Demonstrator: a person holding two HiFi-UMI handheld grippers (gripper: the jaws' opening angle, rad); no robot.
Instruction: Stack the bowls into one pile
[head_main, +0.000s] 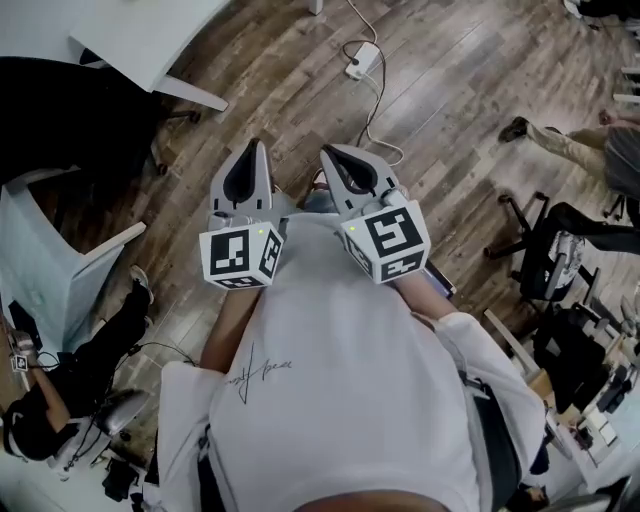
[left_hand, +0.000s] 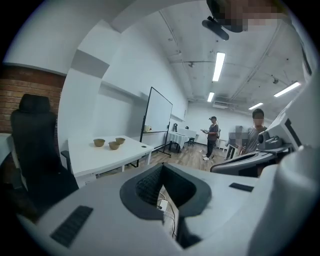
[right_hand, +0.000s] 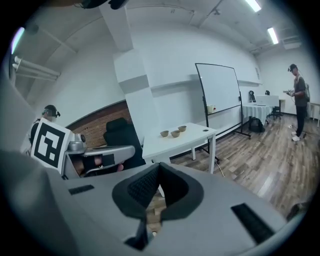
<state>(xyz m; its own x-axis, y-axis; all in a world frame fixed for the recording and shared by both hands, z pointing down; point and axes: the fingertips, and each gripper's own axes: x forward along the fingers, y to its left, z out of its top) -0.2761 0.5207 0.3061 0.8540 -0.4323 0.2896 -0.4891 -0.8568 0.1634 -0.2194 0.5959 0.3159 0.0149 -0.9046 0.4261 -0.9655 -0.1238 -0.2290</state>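
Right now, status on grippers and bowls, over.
Left gripper and right gripper shut, empty, held over the floor. Three bowls unstacked on the white table, far off. Black office chair beside the table.

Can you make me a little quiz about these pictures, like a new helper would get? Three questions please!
1. Count: how many bowls stand on the white table?
2. True or false: the left gripper is holding a bowl.
3. Pick one. The bowls are: A) piled into one stack; B) side by side, not stacked; C) down on the floor.

Key
1. Three.
2. False: its jaws are shut with nothing between them.
3. B.
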